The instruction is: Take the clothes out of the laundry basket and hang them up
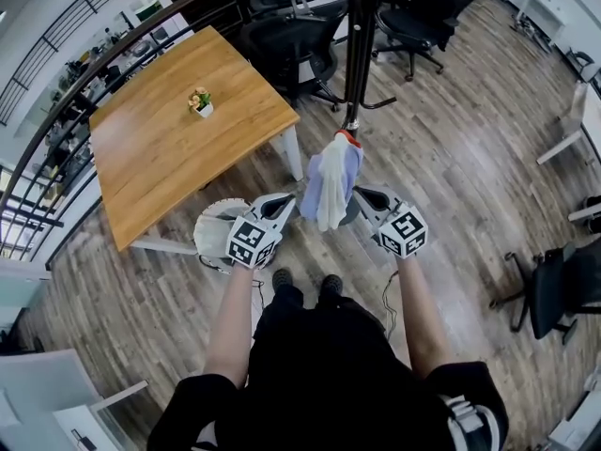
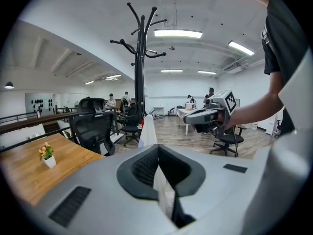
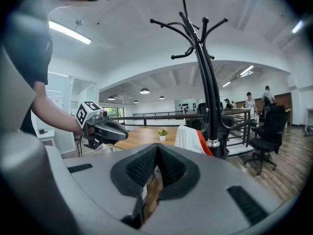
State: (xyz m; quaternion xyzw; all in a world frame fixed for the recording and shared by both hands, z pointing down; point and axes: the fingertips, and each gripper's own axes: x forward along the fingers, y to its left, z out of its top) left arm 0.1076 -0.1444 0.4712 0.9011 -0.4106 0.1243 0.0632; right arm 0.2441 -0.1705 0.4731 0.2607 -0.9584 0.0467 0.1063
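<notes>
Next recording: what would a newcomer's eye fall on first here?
First, the pale garment with a red edge, hanging low against the black coat rack at the centre. In the head view the shut left claw and right claw sit on either side of it. Then the wooden table at upper left, with a small potted plant.

From the head camera I look steeply down, near the coat stand (image 1: 360, 45). Each gripper camera sits close behind its own jaws and looks level; both show that stand and the wooden table (image 1: 160, 158).
</notes>
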